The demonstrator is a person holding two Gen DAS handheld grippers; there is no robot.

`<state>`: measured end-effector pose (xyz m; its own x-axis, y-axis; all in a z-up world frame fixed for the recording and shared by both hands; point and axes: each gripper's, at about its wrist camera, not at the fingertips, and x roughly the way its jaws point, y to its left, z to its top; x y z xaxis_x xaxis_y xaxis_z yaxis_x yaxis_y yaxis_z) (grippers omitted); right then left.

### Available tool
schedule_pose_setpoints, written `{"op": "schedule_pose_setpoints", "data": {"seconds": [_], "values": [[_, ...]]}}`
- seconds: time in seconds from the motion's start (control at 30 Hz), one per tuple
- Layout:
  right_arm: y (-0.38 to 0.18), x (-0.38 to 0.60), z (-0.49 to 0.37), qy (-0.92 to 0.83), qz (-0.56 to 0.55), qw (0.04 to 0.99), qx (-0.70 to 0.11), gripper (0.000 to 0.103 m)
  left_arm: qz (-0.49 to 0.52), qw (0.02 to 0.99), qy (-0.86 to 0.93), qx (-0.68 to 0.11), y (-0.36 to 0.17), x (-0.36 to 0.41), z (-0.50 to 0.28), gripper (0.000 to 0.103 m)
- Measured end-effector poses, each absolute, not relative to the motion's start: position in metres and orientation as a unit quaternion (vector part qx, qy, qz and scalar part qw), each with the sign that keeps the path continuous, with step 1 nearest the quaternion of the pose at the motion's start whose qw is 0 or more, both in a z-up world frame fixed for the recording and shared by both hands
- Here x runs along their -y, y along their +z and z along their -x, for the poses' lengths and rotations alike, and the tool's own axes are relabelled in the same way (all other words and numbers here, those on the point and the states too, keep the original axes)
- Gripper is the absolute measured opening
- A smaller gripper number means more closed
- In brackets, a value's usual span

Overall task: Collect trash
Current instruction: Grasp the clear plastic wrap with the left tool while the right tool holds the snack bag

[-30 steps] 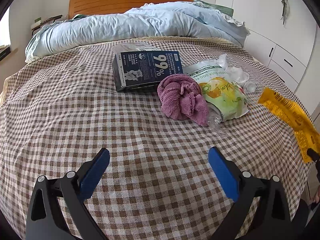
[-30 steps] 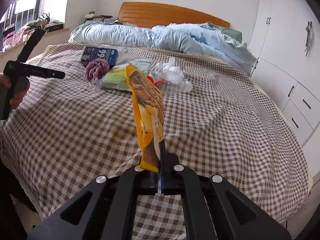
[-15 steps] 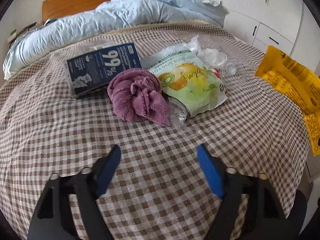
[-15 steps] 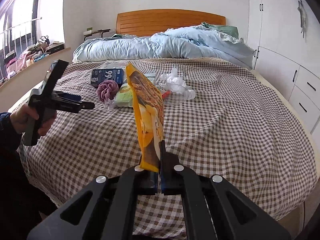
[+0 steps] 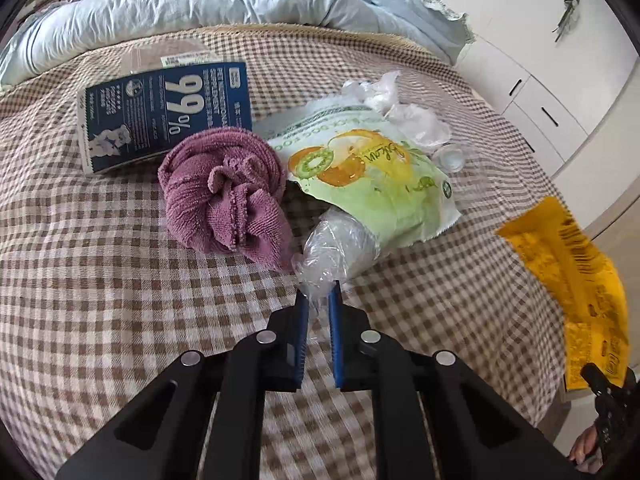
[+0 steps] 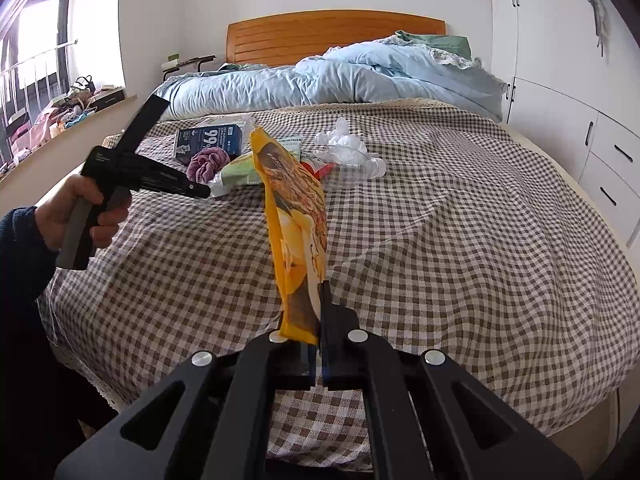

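Closing in from a wide-open stance, the left gripper has swung its jaws nearly together on the crinkled edge of a clear plastic bag, which now sits between the blue pads. And the whole pile has slid closer in the left wrist view!

Big picture first: a bed spread with a brown-and-white check cover fills the room, a rumpled pale blue duvet heaped against a wooden headboard, white cupboards on the right, a cluttered window ledge on the left.

From the right wrist we get what the left cannot show: a person's hand in a dark sleeve gripping the left tool, its tip down at the pile. Right gripper, jaws shut tight on a yellow snack wrapper, which stands up out of it, off the bed.

Left wrist view gives the detail: a dark blue box marked 99%, a purple cloth balled up touching it, a green fruit-print pouch lying over the clear bag, crumpled white plastic behind.
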<state>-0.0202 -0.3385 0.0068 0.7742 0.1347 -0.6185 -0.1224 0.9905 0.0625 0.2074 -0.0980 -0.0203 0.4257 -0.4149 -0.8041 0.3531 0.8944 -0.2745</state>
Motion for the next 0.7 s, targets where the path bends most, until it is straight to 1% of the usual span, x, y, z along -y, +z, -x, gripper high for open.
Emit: {"op": "schedule_pose_setpoints", "data": {"seconds": [0.17, 0.33, 0.47, 0.7], "values": [[0.011, 0.336, 0.022, 0.071, -0.019, 0.944, -0.322, 0.001, 0.005, 0.861, -0.24, -0.448, 0.021, 0.087, -0.175, 0.007], [0.021, 0.336, 0.034, 0.067, -0.016, 0.947, -0.312, 0.001, -0.015, 0.872, -0.241, -0.426, 0.04, 0.09, -0.15, 0.007], [0.031, 0.349, 0.054, 0.048, -0.02, 0.95, -0.306, 0.001, -0.063, 0.879, -0.221, -0.419, 0.047, 0.097, -0.128, 0.007], [0.036, 0.37, 0.091, 0.015, -0.026, 0.952, -0.305, 0.001, -0.056, 0.89, -0.226, -0.393, 0.075, 0.094, -0.101, 0.007]]}}
